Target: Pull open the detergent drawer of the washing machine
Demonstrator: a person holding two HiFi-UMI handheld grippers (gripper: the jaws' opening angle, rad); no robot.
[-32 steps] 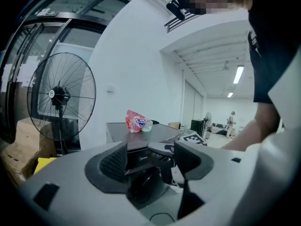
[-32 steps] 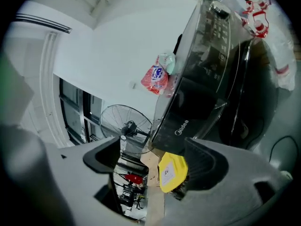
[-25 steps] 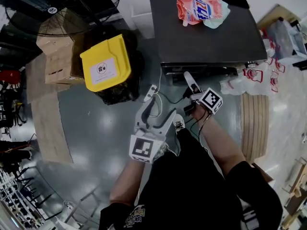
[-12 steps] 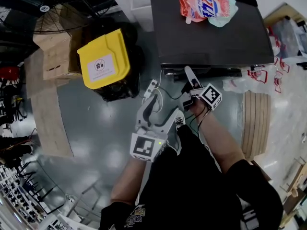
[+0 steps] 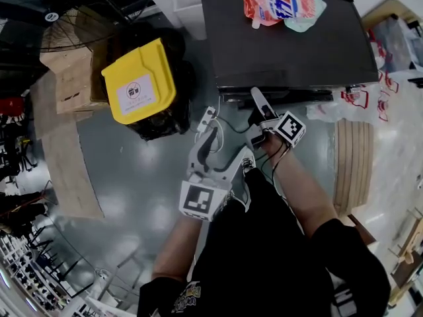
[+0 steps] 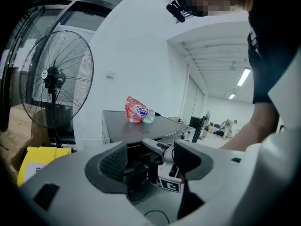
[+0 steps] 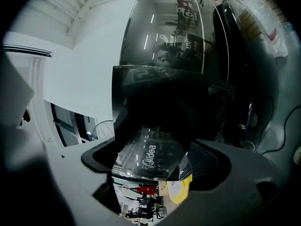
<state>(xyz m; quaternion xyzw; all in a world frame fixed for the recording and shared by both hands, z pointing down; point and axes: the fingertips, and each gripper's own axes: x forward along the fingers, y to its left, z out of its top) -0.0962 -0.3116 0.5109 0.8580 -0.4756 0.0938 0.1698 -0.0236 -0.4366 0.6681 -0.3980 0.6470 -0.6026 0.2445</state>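
At the far left a pedestal fan (image 5: 73, 5) is standing behind cardboard boxes (image 5: 69, 78), and a bin with a yellow lid (image 5: 139, 81) is sitting just to their right. Near the person, the left gripper (image 5: 225, 137) is hovering over the grey floor with its jaws standing apart and nothing between them. Its own view is looking past them at the other tool and the machine.

Farther right, the dark-topped washing machine (image 5: 284, 51) is carrying a red detergent pouch (image 5: 281, 2) on its far side. The right gripper (image 5: 254, 98) is reaching up to the machine's near front edge, at its left end. Its jaws are wide apart, having just been closing slightly, and the glossy Midea-marked detergent drawer (image 7: 148, 154) is showing between the pads, which are not clearly pressing on it. Plastic bags (image 5: 357, 101) are lying at the far right.
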